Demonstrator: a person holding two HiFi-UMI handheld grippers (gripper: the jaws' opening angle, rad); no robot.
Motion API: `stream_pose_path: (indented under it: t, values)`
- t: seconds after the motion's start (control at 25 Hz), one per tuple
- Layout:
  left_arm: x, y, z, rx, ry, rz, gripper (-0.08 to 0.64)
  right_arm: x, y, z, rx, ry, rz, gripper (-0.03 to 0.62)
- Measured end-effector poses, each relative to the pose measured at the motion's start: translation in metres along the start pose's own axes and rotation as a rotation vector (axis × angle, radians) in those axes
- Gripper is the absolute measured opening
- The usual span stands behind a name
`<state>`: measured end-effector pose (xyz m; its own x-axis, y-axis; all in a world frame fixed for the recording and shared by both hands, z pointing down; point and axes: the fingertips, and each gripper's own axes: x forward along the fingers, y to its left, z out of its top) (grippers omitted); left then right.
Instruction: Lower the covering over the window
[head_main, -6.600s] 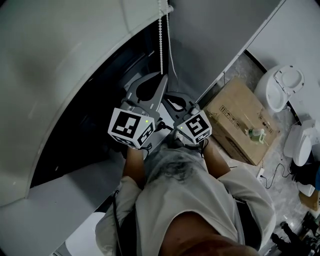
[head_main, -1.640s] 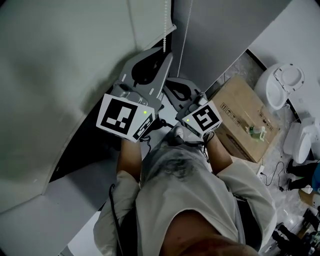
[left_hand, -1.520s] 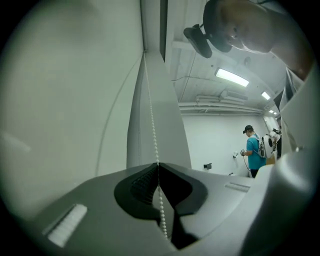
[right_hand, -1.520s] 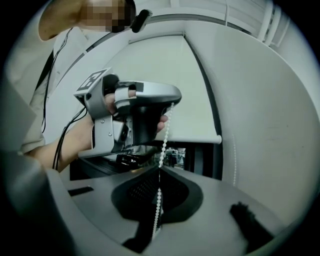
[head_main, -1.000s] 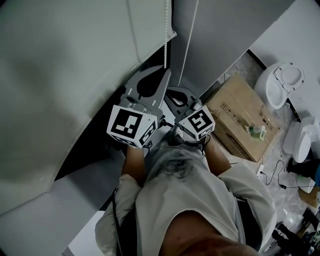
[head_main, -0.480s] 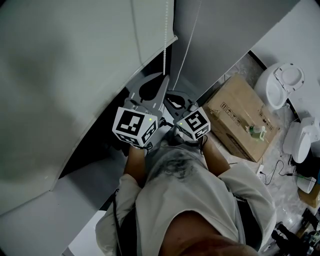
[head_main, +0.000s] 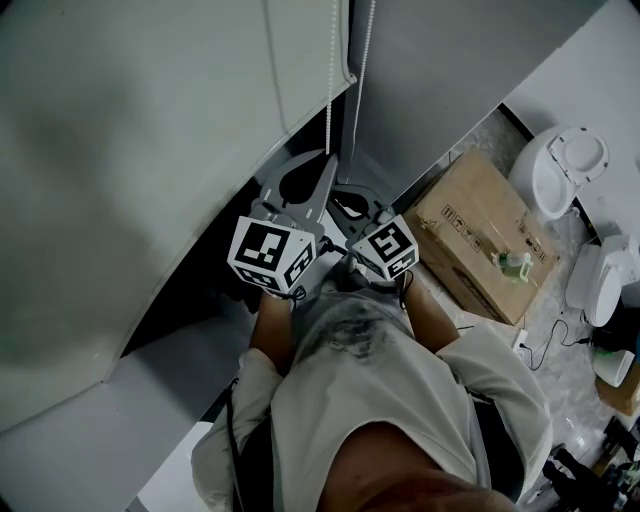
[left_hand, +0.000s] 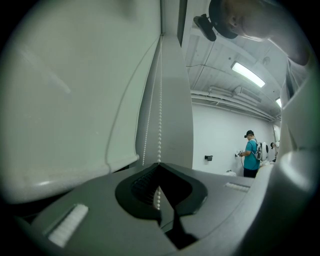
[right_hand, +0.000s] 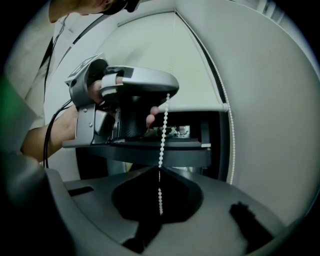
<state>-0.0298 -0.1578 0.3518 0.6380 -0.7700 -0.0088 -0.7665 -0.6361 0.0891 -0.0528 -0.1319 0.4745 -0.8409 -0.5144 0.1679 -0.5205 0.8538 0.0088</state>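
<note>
Mostly the scene was dim. The window (head_main: 195, 295) showed only as a dark strip under the lower edge of the white blind (head_main: 150, 150), which covered most of it. The top of the blind was cut off by the frame, and the upper end of the bead chain (left_hand: 160, 100) was out of sight in every view. In the head view the tips of the right tongs (right_hand: 160, 169) were partly hidden behind the left tongs (left_hand: 159, 164), so the grip could be read only from their own cameras.

Both tongs were clenched on the bead chain. The left tongs pointed up beside the blind's right edge and pinched one strand at their tips. The right tongs sat just below and to the right. They grasped what appeared to be the same strand, which ran up from their tips to the tip of the left tongs. A second strand (head_main: 365, 60) hung free just beside it. The person's forearms (head_main: 268, 330) were bent close to the chest, with the two marker cubes (head_main: 272, 255) near each other and facing the head camera.
</note>
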Motion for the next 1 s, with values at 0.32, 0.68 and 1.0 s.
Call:
stream_pose_path:
  t: [0.32, 0.68, 1.0]
  values:
    - [0.001, 0.002, 0.004, 0.01, 0.003, 0.01, 0.009, 0.004, -0.002, 0.003, -0.007, 0.004, 0.0, 0.018]
    - [-0.005, 0.003, 0.002, 0.02, 0.004, 0.017, 0.009, 0.005, 0.003, 0.0, -0.015, 0.01, 0.0, 0.017]
    - [-0.005, 0.0, -0.012, 0.013, 0.037, 0.016, 0.009, 0.001, 0.007, -0.013, 0.008, 0.041, -0.002, 0.018]
